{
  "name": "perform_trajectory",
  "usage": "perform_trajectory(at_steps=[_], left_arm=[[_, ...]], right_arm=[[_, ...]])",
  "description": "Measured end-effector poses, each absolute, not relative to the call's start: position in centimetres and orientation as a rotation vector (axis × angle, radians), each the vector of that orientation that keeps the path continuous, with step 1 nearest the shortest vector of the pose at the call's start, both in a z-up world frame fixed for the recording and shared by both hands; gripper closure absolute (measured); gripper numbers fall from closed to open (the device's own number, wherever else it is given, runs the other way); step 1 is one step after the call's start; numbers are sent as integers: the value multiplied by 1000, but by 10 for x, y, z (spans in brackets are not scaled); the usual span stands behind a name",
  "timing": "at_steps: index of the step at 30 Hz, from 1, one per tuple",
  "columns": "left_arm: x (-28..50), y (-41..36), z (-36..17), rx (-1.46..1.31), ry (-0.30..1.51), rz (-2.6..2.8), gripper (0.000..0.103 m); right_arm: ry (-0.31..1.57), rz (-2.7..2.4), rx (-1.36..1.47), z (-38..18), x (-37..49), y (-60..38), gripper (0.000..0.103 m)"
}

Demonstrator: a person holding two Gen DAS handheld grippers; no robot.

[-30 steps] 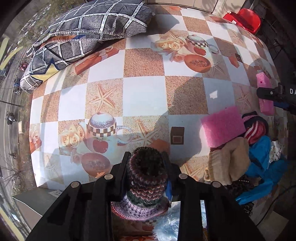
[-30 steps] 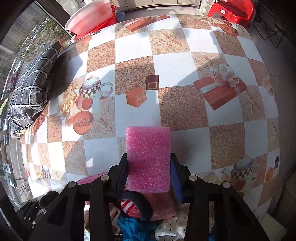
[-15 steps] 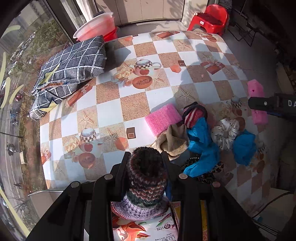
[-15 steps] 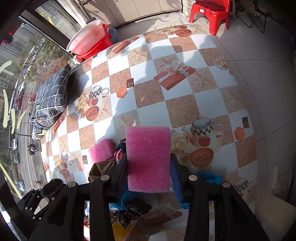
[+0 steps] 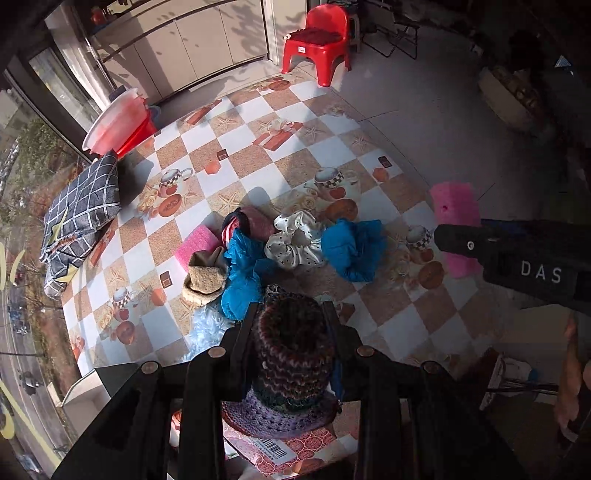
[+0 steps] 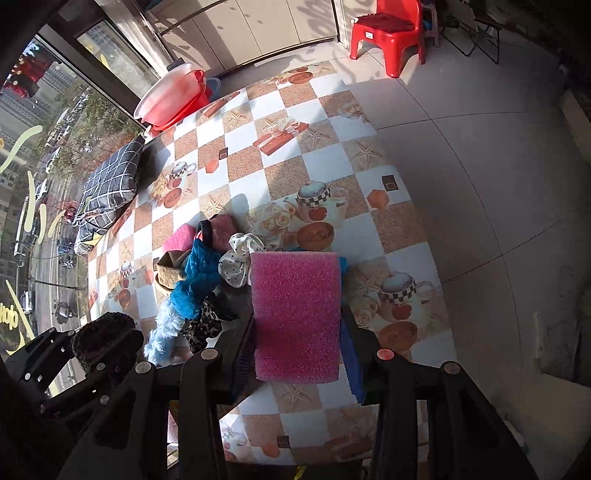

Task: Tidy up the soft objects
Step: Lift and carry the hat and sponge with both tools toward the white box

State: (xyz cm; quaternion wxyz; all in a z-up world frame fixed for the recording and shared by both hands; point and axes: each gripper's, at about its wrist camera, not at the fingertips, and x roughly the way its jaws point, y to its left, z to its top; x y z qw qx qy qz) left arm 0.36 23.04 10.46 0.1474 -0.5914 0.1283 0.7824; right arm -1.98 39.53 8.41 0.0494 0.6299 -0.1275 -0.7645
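Left wrist view: left gripper point(image 5: 291, 325) clamped on a dark multicoloured knitted hat point(image 5: 293, 354), held above the near edge of the checkered tablecloth point(image 5: 258, 162). On the cloth beyond: tan knitted hat point(image 5: 205, 278), blue fabric bundle point(image 5: 240, 273), white polka-dot scrunchie point(image 5: 295, 242), second blue bundle point(image 5: 352, 249), small pink foam block point(image 5: 195, 245). Grey grid-pattern cushion point(image 5: 83, 218) at the far left edge.

Right wrist view: right gripper point(image 6: 297, 321) closed on a large pink foam sponge point(image 6: 295, 314), raised over the pile. Red plastic chair point(image 6: 388, 35) on the floor beyond the table.
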Motion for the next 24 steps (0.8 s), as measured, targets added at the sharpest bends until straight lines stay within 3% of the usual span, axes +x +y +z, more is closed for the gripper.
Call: perform_trajectory(at_steps=[11,24], left_arm=[[83,282,94,-1732,494,2077,69],[138,261,80,-1773,537,2083,69]], right_arm=[[-454,-2227,2014,51,63,435,59],[-311,-2133,2038,36,99,402,59]])
